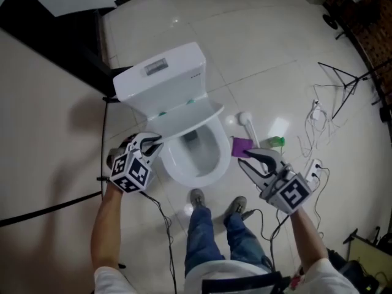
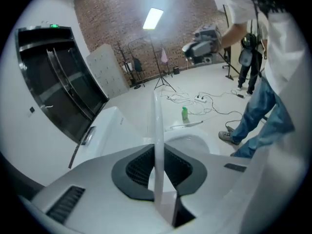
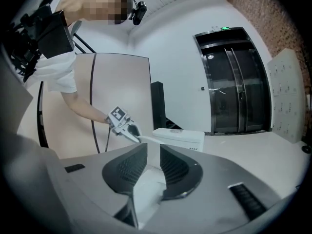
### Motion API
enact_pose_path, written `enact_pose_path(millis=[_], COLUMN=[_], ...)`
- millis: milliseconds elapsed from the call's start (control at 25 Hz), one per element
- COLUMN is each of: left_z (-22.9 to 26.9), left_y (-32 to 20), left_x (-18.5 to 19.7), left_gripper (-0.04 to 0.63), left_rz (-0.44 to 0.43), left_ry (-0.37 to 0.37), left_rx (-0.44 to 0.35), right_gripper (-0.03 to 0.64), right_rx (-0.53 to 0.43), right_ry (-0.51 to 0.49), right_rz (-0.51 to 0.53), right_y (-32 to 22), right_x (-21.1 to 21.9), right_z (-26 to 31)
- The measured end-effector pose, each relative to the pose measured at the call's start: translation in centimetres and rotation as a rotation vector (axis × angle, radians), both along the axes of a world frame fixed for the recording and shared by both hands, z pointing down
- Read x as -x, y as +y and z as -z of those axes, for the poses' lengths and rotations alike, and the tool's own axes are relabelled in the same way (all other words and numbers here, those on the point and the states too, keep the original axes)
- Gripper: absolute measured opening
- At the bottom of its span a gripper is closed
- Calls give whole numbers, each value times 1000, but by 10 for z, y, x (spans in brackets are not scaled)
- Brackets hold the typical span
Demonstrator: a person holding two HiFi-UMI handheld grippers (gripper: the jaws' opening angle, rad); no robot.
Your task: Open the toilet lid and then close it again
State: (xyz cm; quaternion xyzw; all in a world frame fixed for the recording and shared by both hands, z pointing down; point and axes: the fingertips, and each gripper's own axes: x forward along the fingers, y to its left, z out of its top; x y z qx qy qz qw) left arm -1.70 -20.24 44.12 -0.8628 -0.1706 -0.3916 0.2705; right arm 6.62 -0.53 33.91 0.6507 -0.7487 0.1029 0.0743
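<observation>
You had no legible text or number in view; the green lit sign (image 3: 225,29) above the dark double doors (image 3: 234,82) was too small to read.

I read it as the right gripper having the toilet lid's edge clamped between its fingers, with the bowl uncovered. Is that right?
Wrong gripper. The left gripper has the toilet lid's edge clamped between its fingers, with the bowl uncovered. The left gripper view shows it. The right gripper holds nothing.
</observation>
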Motion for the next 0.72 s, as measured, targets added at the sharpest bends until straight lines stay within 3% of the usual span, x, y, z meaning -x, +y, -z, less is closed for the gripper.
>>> enact_pose_path(millis=[320,480,720], left_z=[-108,-170,-247], left_y=[111,143,177], left_x=[68,87,103], left_gripper=[62,87,137], left_rz=[74,88,45], left_ry=[17,-4,-38], left_rx=[-229,-260,-266], right_gripper=[84,84,84], right_rx=[52,116,158], right_ry=[-15,-42,2], right_rz=[99,115,180], right_y=[55,70,75], right_x=[13,24,68], right_z=[-79,-139,-192])
